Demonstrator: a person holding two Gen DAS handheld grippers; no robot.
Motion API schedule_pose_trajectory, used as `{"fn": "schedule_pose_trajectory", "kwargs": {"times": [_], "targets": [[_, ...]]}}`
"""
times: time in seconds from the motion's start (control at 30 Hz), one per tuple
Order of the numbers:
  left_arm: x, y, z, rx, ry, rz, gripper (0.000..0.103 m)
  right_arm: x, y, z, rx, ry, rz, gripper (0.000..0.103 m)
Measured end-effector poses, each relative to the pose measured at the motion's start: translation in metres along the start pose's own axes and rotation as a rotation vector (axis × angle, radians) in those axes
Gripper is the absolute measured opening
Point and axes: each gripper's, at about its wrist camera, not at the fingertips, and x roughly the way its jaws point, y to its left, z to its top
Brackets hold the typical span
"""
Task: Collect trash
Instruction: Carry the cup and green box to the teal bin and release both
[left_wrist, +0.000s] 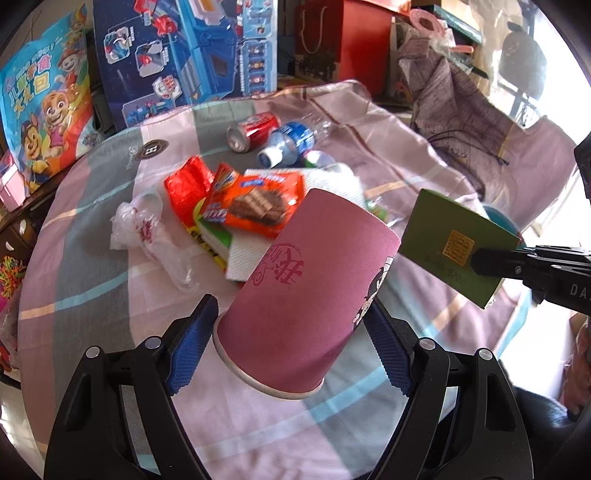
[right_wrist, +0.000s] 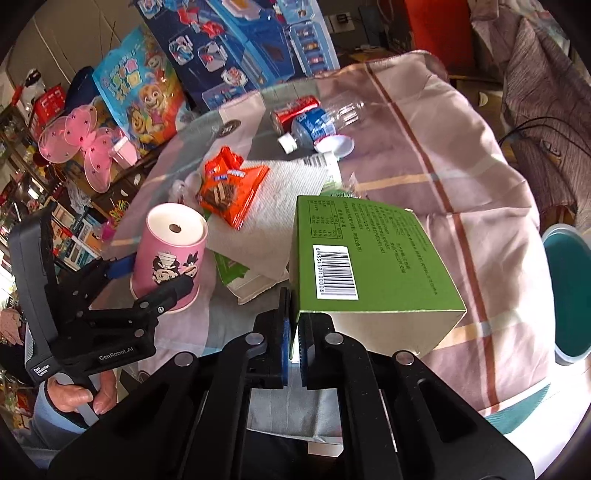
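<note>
Left wrist view: left hand-held gripper (left_wrist: 288, 332) clamping pink cup (left_wrist: 310, 291); right hand-held gripper (right_wrist: 293, 328) pinching green box (right_wrist: 369, 266) edge.

toy shop: boxed toys (left_wrist: 184, 55), crowded shelves (right_wrist: 44, 206)

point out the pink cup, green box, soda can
pink cup (left_wrist: 310, 291): left wrist view, side wall.
green box (right_wrist: 373, 258): right wrist view, top face by the barcode.
soda can (left_wrist: 255, 129): left wrist view, red side.
</note>
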Motion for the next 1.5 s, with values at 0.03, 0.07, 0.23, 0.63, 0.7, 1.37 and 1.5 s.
{"fn": "schedule_pose_trajectory", "kwargs": {"times": [0.03, 0.07, 0.23, 0.63, 0.7, 1.37, 1.5], "targets": [[-0.003, -0.005, 0.003, -0.001, -0.006, -0.016, 0.081, -0.005, -0.002, 0.002, 0.001, -0.012, -0.002, 0.004], [-0.005, -0.009, 0.006, 0.001, -0.013, -0.019, 0.081, -0.011, -0.005, 0.004, 0.005, -0.025, -0.003, 0.004], [-0.008, -0.034, 0.021, 0.03, -0.029, -0.038, 0.081, -0.035, -0.02, 0.01, 0.038, -0.076, 0.005, 0.004], [0.018, -0.137, 0.064, 0.169, -0.014, -0.161, 0.081, -0.097, -0.143, 0.013, 0.247, -0.185, -0.162, 0.004], [0.028, -0.16, 0.071, 0.204, -0.001, -0.183, 0.081, -0.102, -0.166, 0.007, 0.291, -0.188, -0.192, 0.004], [0.134, -0.328, 0.119, 0.409, 0.136, -0.296, 0.081, -0.072, -0.333, -0.016, 0.578, -0.066, -0.23, 0.025], [0.148, -0.343, 0.121, 0.428, 0.16, -0.306, 0.081, -0.08, -0.342, -0.019, 0.593, -0.084, -0.262, 0.037]]}}
